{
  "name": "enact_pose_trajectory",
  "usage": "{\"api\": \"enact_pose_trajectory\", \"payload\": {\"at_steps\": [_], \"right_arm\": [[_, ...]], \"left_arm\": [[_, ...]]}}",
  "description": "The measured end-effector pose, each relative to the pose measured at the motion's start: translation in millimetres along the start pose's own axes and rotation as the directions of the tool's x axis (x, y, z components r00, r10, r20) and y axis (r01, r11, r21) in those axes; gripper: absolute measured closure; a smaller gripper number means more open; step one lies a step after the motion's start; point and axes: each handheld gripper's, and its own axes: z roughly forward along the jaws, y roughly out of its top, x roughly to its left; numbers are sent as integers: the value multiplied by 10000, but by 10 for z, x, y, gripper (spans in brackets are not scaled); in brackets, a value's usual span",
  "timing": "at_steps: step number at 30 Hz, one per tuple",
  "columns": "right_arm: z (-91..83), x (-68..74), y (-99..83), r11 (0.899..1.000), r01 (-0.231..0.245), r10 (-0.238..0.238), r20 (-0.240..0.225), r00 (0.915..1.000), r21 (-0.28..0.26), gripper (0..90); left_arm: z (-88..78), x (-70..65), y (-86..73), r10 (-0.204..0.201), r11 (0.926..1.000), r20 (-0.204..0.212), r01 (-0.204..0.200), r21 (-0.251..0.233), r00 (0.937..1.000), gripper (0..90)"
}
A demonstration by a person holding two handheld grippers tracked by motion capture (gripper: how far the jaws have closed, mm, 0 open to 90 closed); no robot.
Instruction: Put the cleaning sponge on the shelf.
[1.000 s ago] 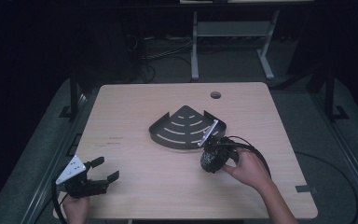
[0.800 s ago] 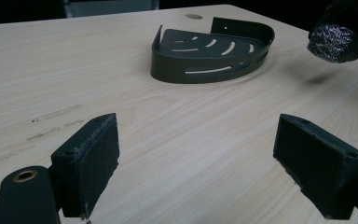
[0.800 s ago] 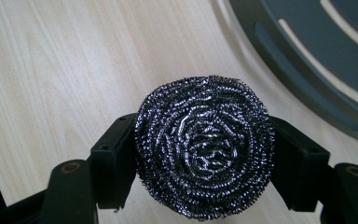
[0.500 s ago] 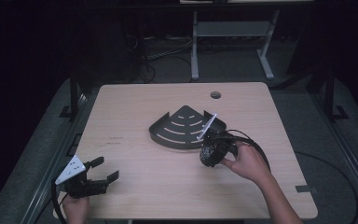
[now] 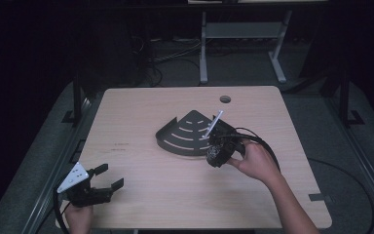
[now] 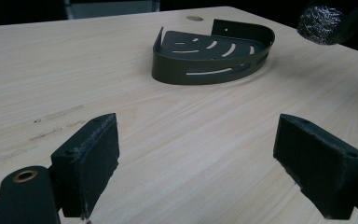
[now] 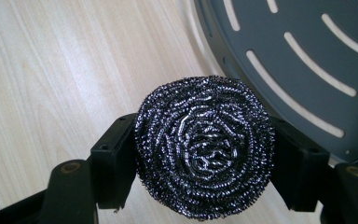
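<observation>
Right gripper view: steel scourer (image 7: 204, 147) pinched between right gripper (image 7: 204, 158) jaws, beside the shelf (image 7: 303, 60).

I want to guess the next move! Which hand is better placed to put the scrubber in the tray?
Right, probably. The right gripper already grips the scrubber beside the tray. The left gripper is open, far off.

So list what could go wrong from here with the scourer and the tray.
1. The right gripper squeezes the springy steel scourer only at its two sides; it could pop out while carried.
2. It hangs at the edge of the tray, so a drop now may land on the table rather than inside.
3. The tray lies loose on the table; a bump from the gripper on its low wall could shove it. The left gripper, open and far off, does not brace it.
</observation>
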Motion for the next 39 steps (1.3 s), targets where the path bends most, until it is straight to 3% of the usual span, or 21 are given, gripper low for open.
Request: {"api": "enact_pose_trajectory", "payload": {"at_steps": [25,39], "right_arm": [[43,-258,340,9998,-105,107,-75,9999,182,312],[153,-477,512,9987,-495,498,-336,9982,99,312]], "left_arm": [[-8,7,1,-44,10000,6,44,-71,10000,137],[-8,11,0,-45,10000,7,46,-62,10000,137]]}}
